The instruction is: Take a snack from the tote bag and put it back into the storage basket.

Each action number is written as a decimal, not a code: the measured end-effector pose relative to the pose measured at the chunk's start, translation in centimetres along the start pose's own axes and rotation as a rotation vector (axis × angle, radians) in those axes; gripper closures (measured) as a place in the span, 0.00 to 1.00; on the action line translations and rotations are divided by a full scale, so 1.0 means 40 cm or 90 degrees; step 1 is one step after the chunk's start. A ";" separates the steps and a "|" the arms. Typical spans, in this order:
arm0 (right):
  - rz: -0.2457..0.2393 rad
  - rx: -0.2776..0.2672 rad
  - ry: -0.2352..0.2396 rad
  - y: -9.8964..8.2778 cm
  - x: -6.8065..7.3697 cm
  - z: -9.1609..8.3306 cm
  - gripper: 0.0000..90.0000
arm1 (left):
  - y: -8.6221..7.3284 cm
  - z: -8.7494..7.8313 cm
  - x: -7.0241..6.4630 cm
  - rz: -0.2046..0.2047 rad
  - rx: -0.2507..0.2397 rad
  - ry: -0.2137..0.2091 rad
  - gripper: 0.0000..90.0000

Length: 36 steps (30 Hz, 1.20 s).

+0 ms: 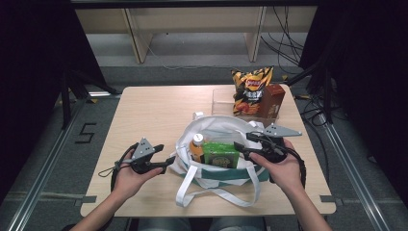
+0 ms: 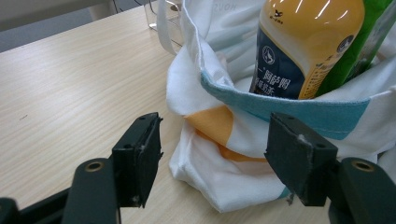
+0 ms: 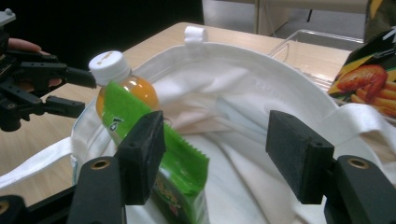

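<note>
A white cloth tote bag (image 1: 219,144) with a teal band and an orange patch, its looped straps trailing toward the near edge, stands open on the near half of the pale wooden table (image 1: 144,110). Inside it, at the left, a plastic bottle of orange drink with a white cap (image 1: 196,147) stands upright; a green foil snack packet (image 1: 220,155) leans against it, touching.

The left gripper (image 1: 166,162) sits level at the bag's left side, jaws wide apart on either side of the bag's lower corner, the pads not pressing on the cloth; in the left gripper view the left gripper (image 2: 212,156) frames that fold.

The right gripper (image 1: 240,150) is at the bag's right rim, pointing into the mouth, jaws wide apart and holding nothing; in the right gripper view the right gripper (image 3: 215,156) looks over the green packet and white lining.

Behind the bag, a clear plastic bin (image 1: 222,98) holds a yellow-and-black crisp bag (image 1: 250,89) and a brown carton (image 1: 272,100).
</note>
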State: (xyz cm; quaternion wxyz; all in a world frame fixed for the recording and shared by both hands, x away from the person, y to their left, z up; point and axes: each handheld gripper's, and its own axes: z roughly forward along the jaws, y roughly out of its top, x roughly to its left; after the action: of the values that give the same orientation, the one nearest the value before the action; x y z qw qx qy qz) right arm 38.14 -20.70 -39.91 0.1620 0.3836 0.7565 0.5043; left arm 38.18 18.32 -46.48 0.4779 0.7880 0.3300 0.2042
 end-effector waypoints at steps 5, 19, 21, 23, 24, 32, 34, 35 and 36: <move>0.016 0.011 0.026 -0.006 0.019 0.013 0.42 | 0.000 0.000 -0.002 0.001 0.002 0.002 0.39; -0.001 0.050 0.045 -0.038 0.028 0.056 0.40 | -0.002 0.004 0.000 0.009 0.003 -0.007 0.39; -0.014 0.049 0.037 -0.039 0.025 0.057 0.40 | -0.003 0.004 -0.002 0.003 0.003 -0.006 0.39; -0.006 0.051 0.048 -0.041 0.029 0.063 0.40 | -0.002 0.004 -0.002 0.005 0.003 -0.008 0.39; -0.006 0.051 0.048 -0.041 0.029 0.063 0.40 | -0.002 0.004 -0.002 0.005 0.003 -0.008 0.39; 0.002 0.049 0.051 -0.046 0.039 0.069 0.42 | -0.002 0.003 -0.002 0.005 0.003 -0.005 0.39; -0.022 0.057 0.046 -0.046 0.034 0.068 0.44 | -0.003 0.005 -0.003 0.007 0.004 -0.005 0.39; -0.021 0.055 0.056 -0.048 0.036 0.073 0.46 | -0.003 0.006 -0.003 0.007 0.004 -0.006 0.39; -0.021 0.055 0.056 -0.048 0.036 0.073 0.46 | -0.003 0.006 -0.003 0.007 0.004 -0.006 0.39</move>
State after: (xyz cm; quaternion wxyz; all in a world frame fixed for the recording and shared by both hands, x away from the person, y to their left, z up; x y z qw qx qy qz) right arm 38.25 -18.15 -42.67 0.1203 0.3551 0.7902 0.4848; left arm 38.21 18.13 -46.68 0.4758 0.7922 0.3244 0.2019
